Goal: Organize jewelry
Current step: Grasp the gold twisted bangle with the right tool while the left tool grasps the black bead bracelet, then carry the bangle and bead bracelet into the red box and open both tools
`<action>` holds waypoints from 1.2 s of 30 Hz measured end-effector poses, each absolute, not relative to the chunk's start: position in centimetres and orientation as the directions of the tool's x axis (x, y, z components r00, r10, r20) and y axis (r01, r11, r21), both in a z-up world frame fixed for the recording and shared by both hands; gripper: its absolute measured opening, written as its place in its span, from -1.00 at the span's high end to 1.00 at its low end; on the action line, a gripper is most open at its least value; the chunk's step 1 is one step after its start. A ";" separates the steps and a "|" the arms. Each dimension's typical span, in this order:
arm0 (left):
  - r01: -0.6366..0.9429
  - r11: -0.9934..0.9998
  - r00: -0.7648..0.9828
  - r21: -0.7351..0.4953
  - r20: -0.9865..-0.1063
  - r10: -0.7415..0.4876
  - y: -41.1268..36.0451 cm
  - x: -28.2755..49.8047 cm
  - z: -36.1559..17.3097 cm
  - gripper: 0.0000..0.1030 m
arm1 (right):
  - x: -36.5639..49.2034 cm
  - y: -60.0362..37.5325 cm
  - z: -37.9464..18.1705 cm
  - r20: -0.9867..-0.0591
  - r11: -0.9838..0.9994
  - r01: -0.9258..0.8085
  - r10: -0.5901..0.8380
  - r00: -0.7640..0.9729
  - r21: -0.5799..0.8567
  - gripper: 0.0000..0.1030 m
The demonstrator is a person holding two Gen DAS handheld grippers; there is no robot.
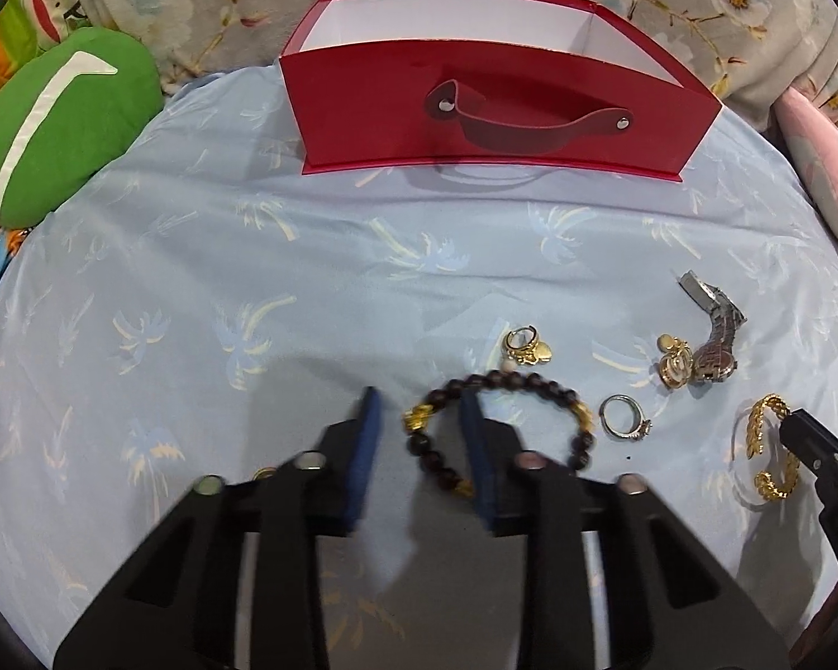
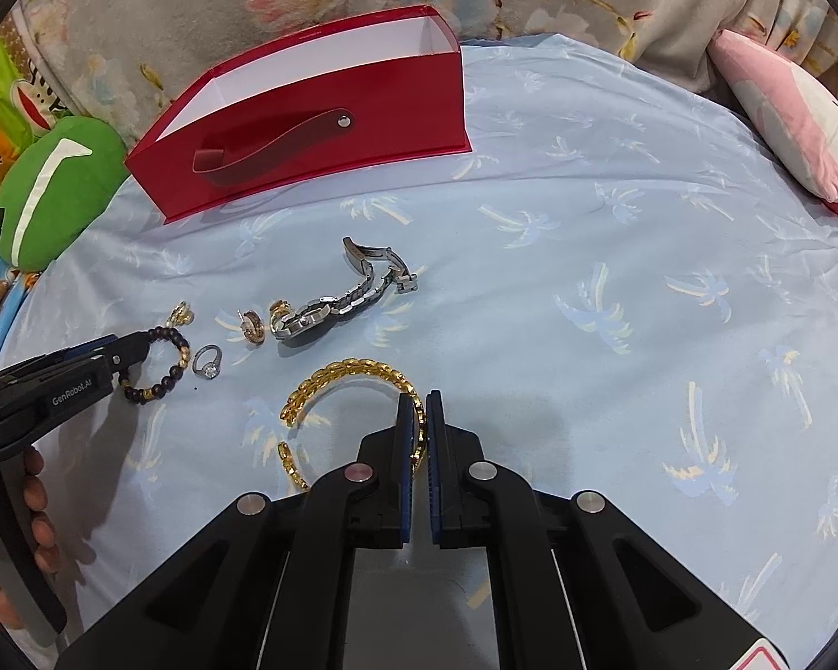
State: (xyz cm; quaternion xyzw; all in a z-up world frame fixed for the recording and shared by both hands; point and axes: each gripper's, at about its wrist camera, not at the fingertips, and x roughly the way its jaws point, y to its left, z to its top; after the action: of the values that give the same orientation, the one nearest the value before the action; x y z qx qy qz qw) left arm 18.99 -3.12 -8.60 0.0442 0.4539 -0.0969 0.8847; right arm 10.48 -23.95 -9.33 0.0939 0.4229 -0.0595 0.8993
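Jaws astride bead bracelet [image 1: 497,430] rim, L gripper [image 1: 422,407]

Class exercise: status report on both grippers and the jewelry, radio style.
Right gripper shut on gold bangle. Left gripper astride beaded bracelet, grip unclear. Red box open, path clear.

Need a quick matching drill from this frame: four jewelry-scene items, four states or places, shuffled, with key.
Items:
1. gold chain-link cuff bracelet
2. dark wooden bead bracelet with gold charms
3. silver ring with a clear stone
4. red open-top box with a strap handle

States:
A. standing at the far side of the blue sheet
B. pinched in the shut right claw
C. lying free between the two bracelets
D. one side of its loop between the left claw pads

Pairs: 1-B, 2-D, 3-C, 4-A
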 end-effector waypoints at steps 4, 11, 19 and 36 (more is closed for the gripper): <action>0.226 0.971 0.540 -0.077 -0.820 -0.190 -2.5 19.1 -8.4 0.86 | 10.4 -23.8 -9.2 -0.769 0.976 0.183 -0.024 0.638 0.121 0.93; 0.245 0.959 0.564 -0.145 -0.783 -0.263 -0.9 17.2 -5.7 0.87 | 10.1 -23.6 -8.3 -0.757 0.976 0.175 -0.020 0.653 0.126 0.93; 0.278 0.937 0.608 -0.210 -0.717 -0.341 0.9 14.9 -1.1 0.87 | 9.9 -22.8 -7.6 -0.746 0.979 0.154 -0.003 0.666 0.134 0.93; 0.281 0.934 0.723 -0.220 -0.591 -0.357 3.5 14.3 7.2 0.87 | 9.6 -21.5 -3.0 -0.673 0.985 0.088 0.033 0.739 0.146 0.93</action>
State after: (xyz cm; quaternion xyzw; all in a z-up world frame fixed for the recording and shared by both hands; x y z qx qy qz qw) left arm 14.35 3.54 7.24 -0.0575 0.3296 -0.1721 0.9265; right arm 9.63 -21.52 -3.04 0.0842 0.3610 -0.0148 0.9286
